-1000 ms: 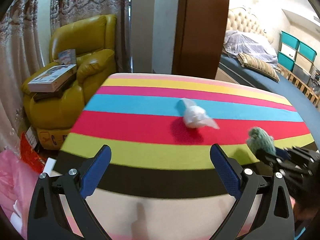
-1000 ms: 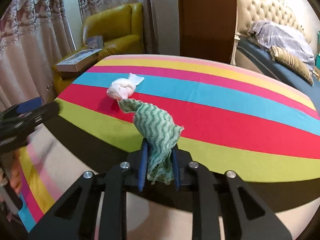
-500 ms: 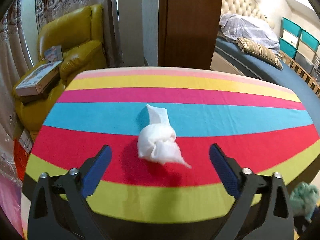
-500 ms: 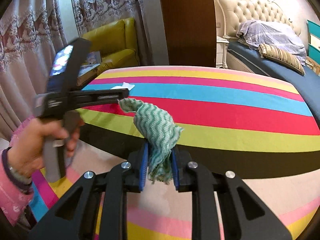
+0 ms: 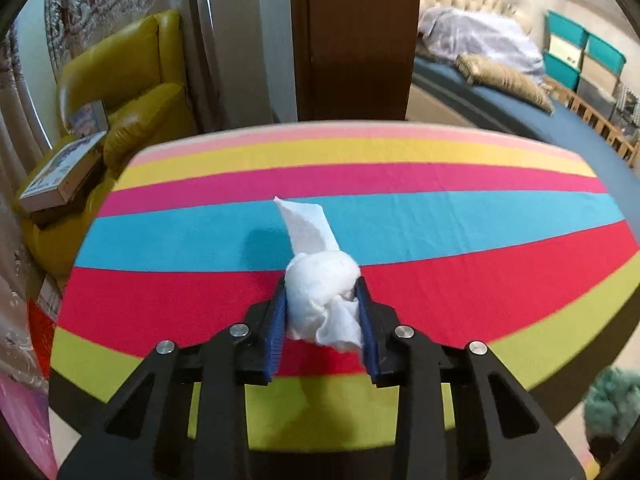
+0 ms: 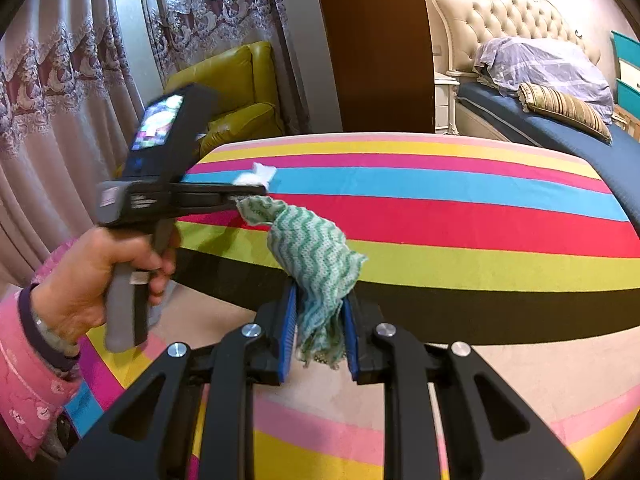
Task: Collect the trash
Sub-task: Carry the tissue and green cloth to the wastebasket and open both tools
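Note:
My left gripper (image 5: 322, 300) is shut on a knotted white tissue wad (image 5: 320, 280) over the red stripe of the striped table (image 5: 440, 184); its tail points away over the blue stripe. In the right wrist view the wad (image 6: 256, 176) shows at the tip of the left gripper (image 6: 248, 194), held in a hand. My right gripper (image 6: 318, 312) is shut on a green-and-white zigzag cloth (image 6: 312, 248), held off the table's near edge. The cloth also shows at the lower right of the left wrist view (image 5: 612, 404).
A yellow armchair (image 5: 132, 92) with boxes (image 5: 64, 176) stands left of the table. A brown door (image 5: 356, 36) is behind it. A bed with pillows (image 5: 504, 76) is at the right. A striped rug (image 6: 320, 440) covers the floor.
My left gripper moved forward over the table and closed on the white tissue wad. My right gripper kept hold of the green cloth and drew back from the table.

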`<state>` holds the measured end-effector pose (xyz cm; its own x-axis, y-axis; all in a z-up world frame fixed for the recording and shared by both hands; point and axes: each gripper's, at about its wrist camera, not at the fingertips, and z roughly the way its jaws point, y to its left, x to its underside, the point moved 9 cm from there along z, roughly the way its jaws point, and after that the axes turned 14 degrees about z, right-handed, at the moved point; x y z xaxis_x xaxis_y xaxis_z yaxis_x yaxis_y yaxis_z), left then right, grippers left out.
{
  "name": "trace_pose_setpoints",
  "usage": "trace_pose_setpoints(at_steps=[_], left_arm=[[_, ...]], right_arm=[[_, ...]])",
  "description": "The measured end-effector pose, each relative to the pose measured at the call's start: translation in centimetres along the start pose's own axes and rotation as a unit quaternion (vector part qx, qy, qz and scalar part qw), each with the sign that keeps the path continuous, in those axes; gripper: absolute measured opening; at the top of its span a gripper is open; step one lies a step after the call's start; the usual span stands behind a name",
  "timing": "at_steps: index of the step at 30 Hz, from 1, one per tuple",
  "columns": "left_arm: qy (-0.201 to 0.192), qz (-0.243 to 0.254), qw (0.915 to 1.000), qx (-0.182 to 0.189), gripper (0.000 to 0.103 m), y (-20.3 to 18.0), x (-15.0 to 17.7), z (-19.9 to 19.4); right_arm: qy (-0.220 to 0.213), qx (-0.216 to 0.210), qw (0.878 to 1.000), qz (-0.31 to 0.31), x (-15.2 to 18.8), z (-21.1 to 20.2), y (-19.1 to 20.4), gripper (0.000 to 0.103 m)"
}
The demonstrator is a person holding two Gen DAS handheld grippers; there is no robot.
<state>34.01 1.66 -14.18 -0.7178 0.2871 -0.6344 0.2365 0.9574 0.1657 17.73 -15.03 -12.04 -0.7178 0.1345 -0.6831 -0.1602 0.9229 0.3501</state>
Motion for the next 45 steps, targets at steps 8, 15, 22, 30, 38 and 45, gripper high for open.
trace_pose_setpoints(at_steps=[8,15,22,30,38,45], left_arm=[[-0.064,0.009,0.9978,0.014,0.030,-1.0,3.2,-6.9],[-0.117,0.014,0.9930,0.008,0.030,-1.5,6.3,-12.9],[-0.153,0.012,0.9882,-0.004,0.030,-0.9,9.2,-18.0],[-0.169,0.002,0.9852,-0.032,0.030,2.4,13.3,-22.7],[-0.174,-0.019,0.9811,-0.083,0.030,8.4,17.2,-27.4],[-0.165,-0.057,0.9757,-0.132,0.030,14.8,21.6,-30.9]], right_arm=[[-0.006,0.011,1.000,-0.003,0.8,-0.1,1.0,0.021],[-0.033,0.019,0.999,0.004,0.3,-1.0,0.9,0.021],[-0.053,0.008,0.999,-0.005,0.1,-2.1,3.0,0.021],[-0.056,-0.032,0.997,-0.037,0.1,-2.3,8.6,0.021],[-0.042,-0.086,0.992,-0.087,1.1,-1.3,17.3,0.021],[-0.019,-0.136,0.981,-0.137,3.5,-0.6,25.4,0.021]])
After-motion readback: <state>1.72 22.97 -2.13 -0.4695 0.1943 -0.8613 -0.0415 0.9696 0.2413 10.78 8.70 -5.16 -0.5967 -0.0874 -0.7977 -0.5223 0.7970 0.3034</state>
